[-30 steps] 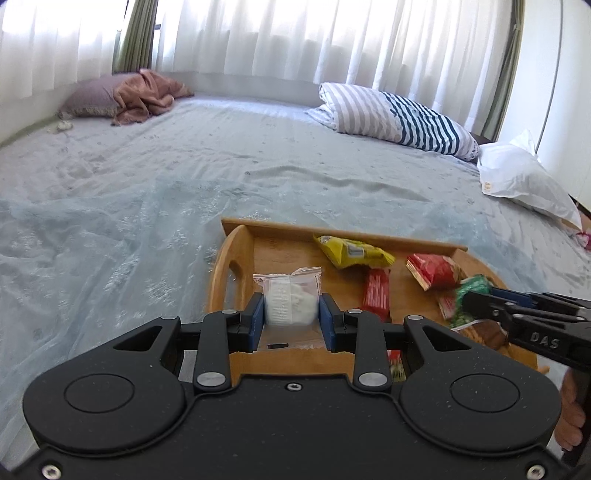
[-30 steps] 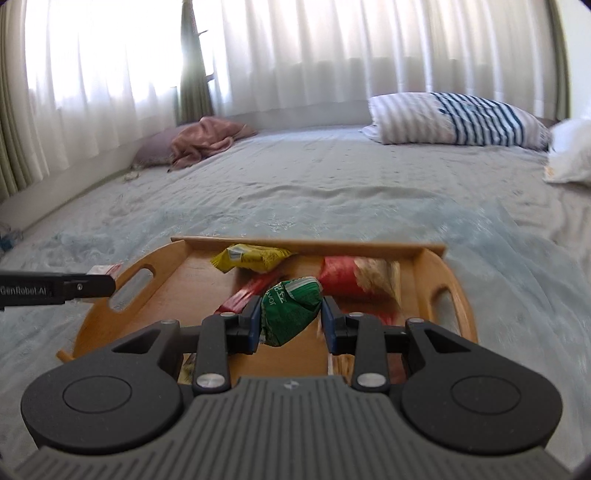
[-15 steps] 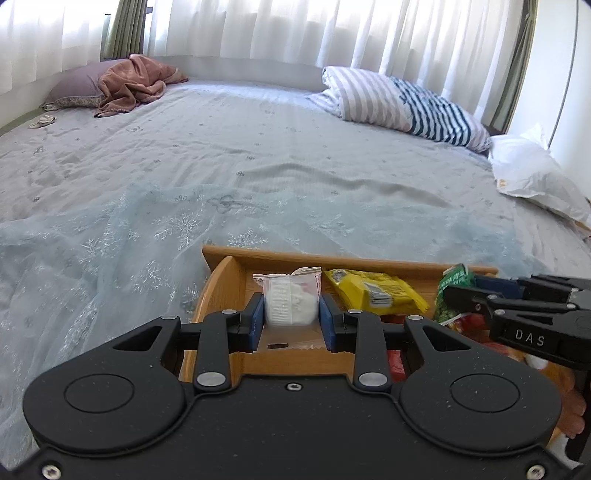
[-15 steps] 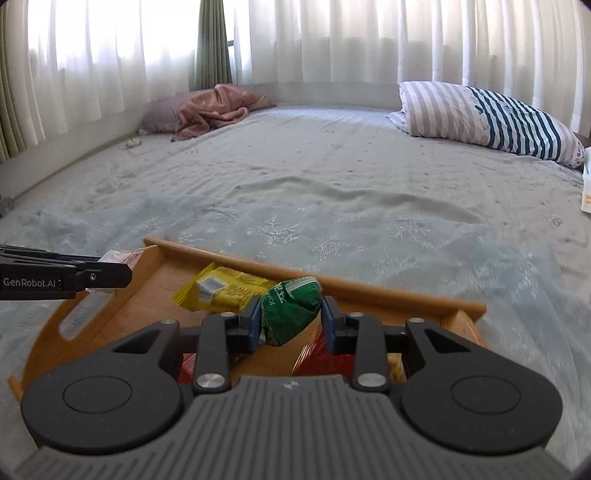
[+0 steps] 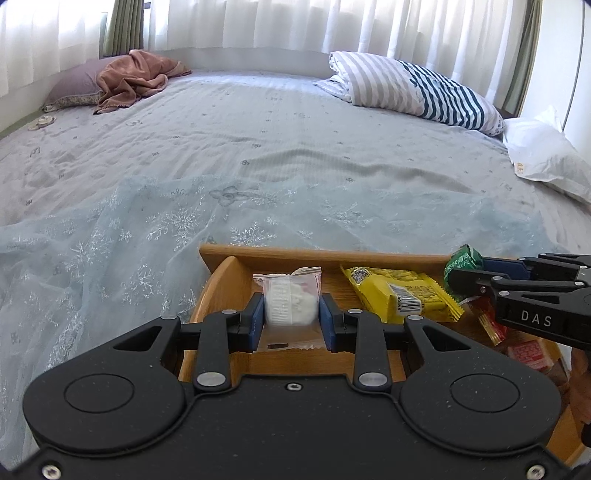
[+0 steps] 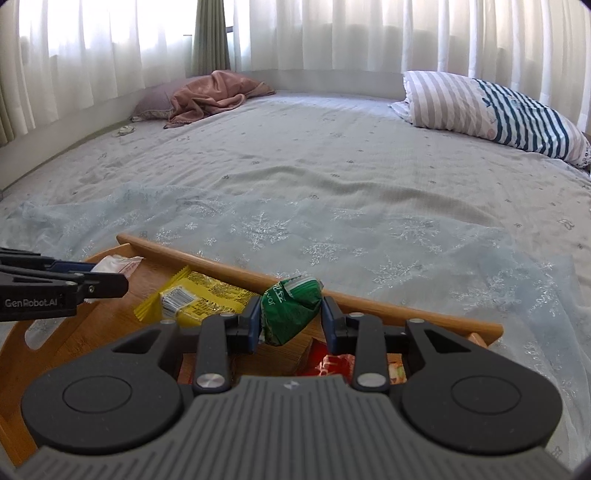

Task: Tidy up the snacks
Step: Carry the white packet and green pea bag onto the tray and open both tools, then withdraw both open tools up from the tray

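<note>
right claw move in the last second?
Yes. The right claw carried the green packet forward, from mid-tray to the wooden tray far rim, judged in its own wrist view.

Striped pillow [image 5: 417, 90], pink blanket [image 5: 136, 75], white curtains [image 6: 332, 33], grey bedspread [image 5: 258, 147]

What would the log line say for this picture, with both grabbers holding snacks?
left gripper: shut on clear packet of white snack | right gripper: shut on crumpled green packet | both above wooden tray
</note>
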`<action>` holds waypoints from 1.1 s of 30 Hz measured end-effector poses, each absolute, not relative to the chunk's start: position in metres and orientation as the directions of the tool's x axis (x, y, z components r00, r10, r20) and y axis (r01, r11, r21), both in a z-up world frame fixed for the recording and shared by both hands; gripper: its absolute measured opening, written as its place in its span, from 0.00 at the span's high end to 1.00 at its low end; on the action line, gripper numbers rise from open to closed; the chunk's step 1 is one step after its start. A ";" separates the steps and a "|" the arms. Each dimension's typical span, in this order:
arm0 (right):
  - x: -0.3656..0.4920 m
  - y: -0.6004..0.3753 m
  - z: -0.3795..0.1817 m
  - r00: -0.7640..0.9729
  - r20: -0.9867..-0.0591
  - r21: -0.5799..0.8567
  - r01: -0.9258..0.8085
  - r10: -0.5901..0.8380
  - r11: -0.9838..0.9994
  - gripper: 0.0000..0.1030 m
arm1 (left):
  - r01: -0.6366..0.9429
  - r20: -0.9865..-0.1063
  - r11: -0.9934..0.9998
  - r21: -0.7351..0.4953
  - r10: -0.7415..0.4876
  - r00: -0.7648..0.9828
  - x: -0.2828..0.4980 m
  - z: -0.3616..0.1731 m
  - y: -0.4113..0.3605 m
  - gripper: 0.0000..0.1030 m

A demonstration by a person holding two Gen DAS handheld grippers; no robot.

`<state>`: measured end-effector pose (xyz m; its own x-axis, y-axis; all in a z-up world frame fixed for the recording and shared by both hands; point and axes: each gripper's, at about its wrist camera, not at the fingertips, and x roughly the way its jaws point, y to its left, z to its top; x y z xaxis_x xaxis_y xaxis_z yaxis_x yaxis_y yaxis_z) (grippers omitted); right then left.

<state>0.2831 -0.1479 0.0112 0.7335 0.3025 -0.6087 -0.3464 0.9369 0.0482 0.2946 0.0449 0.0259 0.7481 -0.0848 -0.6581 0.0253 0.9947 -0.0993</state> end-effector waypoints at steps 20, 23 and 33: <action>0.281 -0.153 0.004 0.724 -0.610 0.071 -0.356 0.322 0.932 0.35 | 0.020 -0.657 0.999 -0.050 -0.048 0.752 0.299 0.018 0.037 0.61; 0.276 -0.152 0.006 0.726 -0.604 0.067 -0.364 0.328 0.929 0.30 | 0.014 -0.654 0.999 -0.043 -0.039 0.756 0.296 0.021 0.037 0.56; 0.245 -0.158 0.018 0.750 -0.562 0.064 -0.380 0.349 0.923 0.19 | 0.034 -0.624 0.999 -0.035 -0.049 0.780 0.260 0.039 0.040 0.28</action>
<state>0.2448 -0.1582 0.0182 0.7503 0.3485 -0.5617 -0.3805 0.9226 0.0642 0.2602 0.0395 0.0393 0.7800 -0.0487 -0.6239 0.0345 0.9988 -0.0349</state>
